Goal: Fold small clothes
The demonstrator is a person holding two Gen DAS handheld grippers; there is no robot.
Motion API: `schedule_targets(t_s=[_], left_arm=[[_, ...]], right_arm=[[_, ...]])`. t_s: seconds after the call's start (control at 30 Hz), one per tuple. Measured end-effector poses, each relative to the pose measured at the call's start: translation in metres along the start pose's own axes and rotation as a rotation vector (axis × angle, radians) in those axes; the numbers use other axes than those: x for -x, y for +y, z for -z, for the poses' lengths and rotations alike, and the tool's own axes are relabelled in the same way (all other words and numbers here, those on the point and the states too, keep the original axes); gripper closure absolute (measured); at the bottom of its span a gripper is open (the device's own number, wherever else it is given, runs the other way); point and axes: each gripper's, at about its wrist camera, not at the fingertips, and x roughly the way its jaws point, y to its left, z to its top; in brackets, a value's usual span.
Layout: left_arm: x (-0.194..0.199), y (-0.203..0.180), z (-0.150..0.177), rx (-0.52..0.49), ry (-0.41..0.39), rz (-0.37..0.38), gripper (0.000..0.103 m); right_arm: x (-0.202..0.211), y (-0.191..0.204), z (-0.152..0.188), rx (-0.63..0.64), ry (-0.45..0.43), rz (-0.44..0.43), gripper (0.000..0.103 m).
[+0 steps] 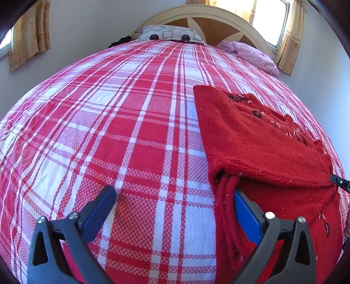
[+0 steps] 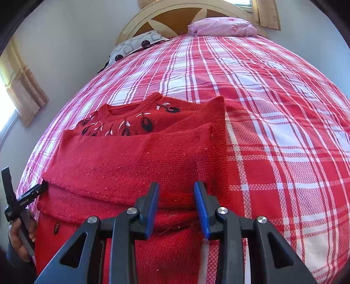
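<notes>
A red knit sweater (image 2: 135,161) with dark embroidered leaves near the collar lies partly folded on the plaid bedspread (image 2: 273,135). My right gripper (image 2: 177,196) sits over its near folded edge, blue pads narrowly apart with a thick fold of knit pinched between them. In the left wrist view the sweater (image 1: 258,142) fills the right side. My left gripper (image 1: 175,207) stands wide open above the bedspread (image 1: 113,122), its right finger (image 1: 247,216) against the sweater's bunched side edge and nothing between the pads. That gripper (image 2: 24,198) also shows at the right view's left edge, held by a hand.
At the head of the bed are a patterned pillow (image 1: 170,33), a pink pillow (image 1: 251,54) and a cream headboard (image 1: 218,19). Curtained windows (image 1: 282,28) flank it. A black tip of the right gripper (image 1: 340,183) shows at the sweater's far side.
</notes>
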Motion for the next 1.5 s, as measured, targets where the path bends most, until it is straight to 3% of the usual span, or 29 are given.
schedule_targets(t_s=[0.17,0.3,0.43,0.63,0.73,0.8,0.83,0.93,1.07,1.23,1.5], left_arm=[[-0.001,-0.010,0.001,-0.046,0.004,-0.049,0.000],[-0.003,-0.007,0.000,-0.042,0.010,-0.043,0.000],[-0.003,-0.012,0.001,-0.060,0.011,-0.061,0.000],[-0.003,-0.010,0.000,-0.061,0.008,-0.065,0.000],[-0.003,-0.011,0.001,-0.062,0.007,-0.068,0.000],[-0.002,-0.011,0.001,-0.060,0.007,-0.064,0.000],[-0.001,-0.011,0.001,-0.059,0.007,-0.061,0.000],[0.003,-0.011,0.004,-0.060,0.014,-0.050,0.000],[0.013,-0.015,0.014,-0.081,0.027,-0.053,0.000],[0.035,-0.015,0.034,-0.074,0.017,-0.024,0.000],[0.064,-0.018,0.073,-0.141,0.039,-0.024,0.000]], right_arm=[[0.005,-0.002,0.006,0.017,0.008,0.049,0.069],[0.006,-0.009,0.007,-0.012,-0.003,0.100,0.066],[0.008,-0.025,0.009,-0.093,-0.019,0.045,0.061],[0.035,0.002,0.028,0.004,-0.073,0.135,0.061],[0.053,0.018,0.039,0.035,-0.109,0.093,0.060],[0.057,0.027,0.048,0.048,-0.097,0.058,0.056],[0.057,0.033,0.056,0.073,-0.069,0.045,0.048],[0.053,0.045,0.079,0.143,-0.004,0.075,0.046],[0.064,0.050,0.105,0.213,-0.027,0.113,0.046],[0.078,0.042,0.123,0.166,-0.037,0.077,0.046],[0.086,0.051,0.147,0.182,-0.068,0.118,0.046]])
